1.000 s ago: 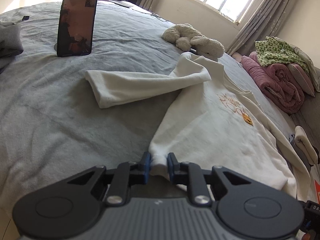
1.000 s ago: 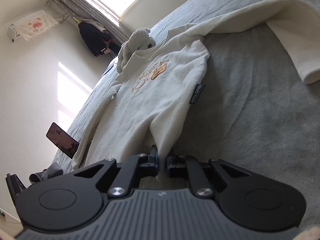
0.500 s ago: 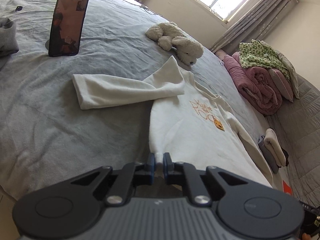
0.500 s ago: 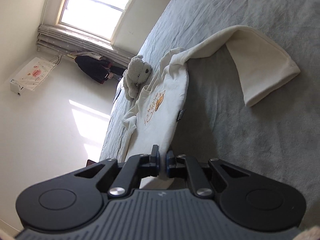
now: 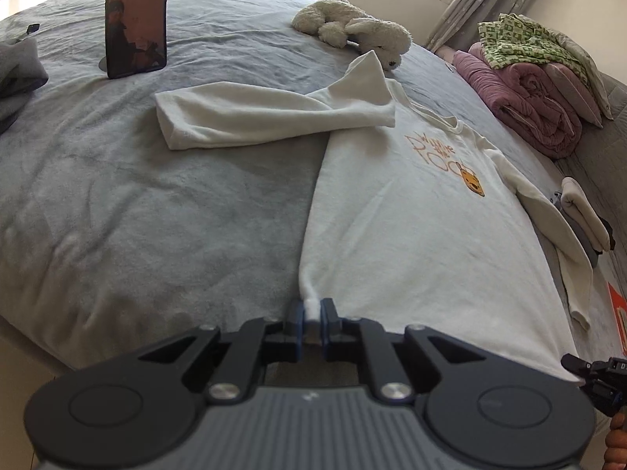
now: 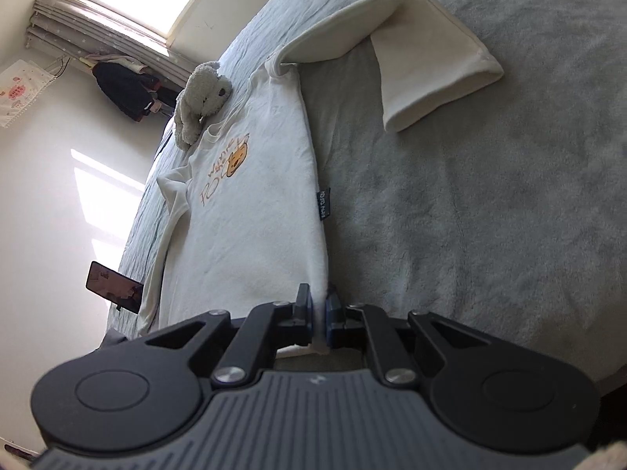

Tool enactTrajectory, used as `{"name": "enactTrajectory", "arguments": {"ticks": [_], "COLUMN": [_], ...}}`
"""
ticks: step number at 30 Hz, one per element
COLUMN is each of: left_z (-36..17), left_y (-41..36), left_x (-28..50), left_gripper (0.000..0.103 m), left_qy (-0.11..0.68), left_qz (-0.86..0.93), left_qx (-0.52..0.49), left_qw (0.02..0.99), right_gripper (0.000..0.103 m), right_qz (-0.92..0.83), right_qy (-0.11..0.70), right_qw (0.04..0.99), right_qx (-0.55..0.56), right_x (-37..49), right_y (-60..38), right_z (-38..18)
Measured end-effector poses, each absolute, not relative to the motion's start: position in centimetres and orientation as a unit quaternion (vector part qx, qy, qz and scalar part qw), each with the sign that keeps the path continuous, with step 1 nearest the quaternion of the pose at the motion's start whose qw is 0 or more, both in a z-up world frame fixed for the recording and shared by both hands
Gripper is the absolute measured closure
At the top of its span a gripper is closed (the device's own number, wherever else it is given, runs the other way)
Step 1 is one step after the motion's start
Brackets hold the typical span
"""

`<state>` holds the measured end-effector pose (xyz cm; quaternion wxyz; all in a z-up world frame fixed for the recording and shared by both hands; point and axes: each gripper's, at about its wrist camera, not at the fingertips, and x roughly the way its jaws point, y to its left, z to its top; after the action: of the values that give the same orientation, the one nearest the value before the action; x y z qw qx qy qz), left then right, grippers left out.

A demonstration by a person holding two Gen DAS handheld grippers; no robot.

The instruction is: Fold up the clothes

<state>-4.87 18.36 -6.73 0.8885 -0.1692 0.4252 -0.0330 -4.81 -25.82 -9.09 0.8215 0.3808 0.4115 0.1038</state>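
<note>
A cream sweatshirt [image 5: 411, 211] with an orange bear print lies face up on the grey bedspread [image 5: 156, 203]. Its left sleeve [image 5: 250, 117] stretches out to the left; its right sleeve [image 6: 423, 55] is bent back on the bed. My left gripper [image 5: 311, 311] is shut on the hem's left corner. My right gripper [image 6: 320, 305] is shut on the hem's right corner, beside the dark side label [image 6: 323, 203]. The sweatshirt [image 6: 254, 203] lies stretched flat between both corners.
A phone [image 5: 135, 19] stands upright on the bed at the back left. A white plush toy [image 5: 352, 29] lies by the collar. Folded pink blankets [image 5: 540, 98] sit at the right, and small folded clothes [image 5: 584, 215] near the right sleeve. A grey garment [image 5: 19, 66] lies far left.
Both grippers pulled the hem corners back toward the bed's near edge and lowered. The sweatshirt body went from bunched and lifted to stretched flat on the bedspread.
</note>
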Motion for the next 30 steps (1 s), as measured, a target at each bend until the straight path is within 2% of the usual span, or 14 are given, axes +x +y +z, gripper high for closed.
{"name": "enactTrajectory", "arguments": {"ticks": [3,5,8,9,11,16,20,24,27,30], "left_z": [-6.1,-5.5,-4.4,-4.0,-3.4,-3.6,-5.8,-9.4,-10.8,-11.2], "left_y": [18.2,18.2,18.0,17.9,17.5,14.7,12.0,12.1,13.0,13.1], "left_x": [-5.1,-5.3,-5.5,-5.3,-4.9,-2.5,-0.2,0.5,-2.0,-4.1], "left_gripper": [0.080,0.062,0.049,0.046,0.040,0.032,0.027,0.024,0.022,0.022], "left_qy": [0.413,0.397,0.360,0.348,0.326,0.275,0.258,0.284,0.240,0.217], "left_qz": [-0.030,-0.018,-0.001,-0.002,-0.009,-0.069,-0.126,-0.138,-0.164,-0.170], "left_qx": [-0.149,-0.124,-0.091,-0.086,-0.081,-0.070,-0.058,-0.048,-0.034,-0.013], "left_qw": [0.898,0.909,0.929,0.933,0.942,0.956,0.956,0.948,0.956,0.961], "right_gripper": [0.092,0.086,0.071,0.062,0.055,0.050,0.047,0.030,0.029,0.021], "right_qz": [0.100,0.097,0.083,0.075,0.055,0.021,0.028,0.044,0.032,-0.008], "right_qy": [0.407,0.400,0.386,0.379,0.366,0.342,0.320,0.283,0.300,0.289], "right_qw": [0.826,0.830,0.843,0.850,0.869,0.905,0.926,0.948,0.947,0.956], "right_qx": [0.377,0.377,0.366,0.357,0.328,0.253,0.201,0.139,0.107,0.052], "right_x": [-4.7,-4.8,-5.3,-5.4,-5.5,-5.1,-3.1,-0.2,2.4,2.8], "right_y": [-25.8,-26.0,-26.4,-26.5,-26.1,-23.8,-20.0,-15.3,-12.3,-9.7], "right_z": [-9.2,-9.0,-8.4,-8.1,-7.3,-5.7,-5.0,-5.6,-7.9,-10.3]}}
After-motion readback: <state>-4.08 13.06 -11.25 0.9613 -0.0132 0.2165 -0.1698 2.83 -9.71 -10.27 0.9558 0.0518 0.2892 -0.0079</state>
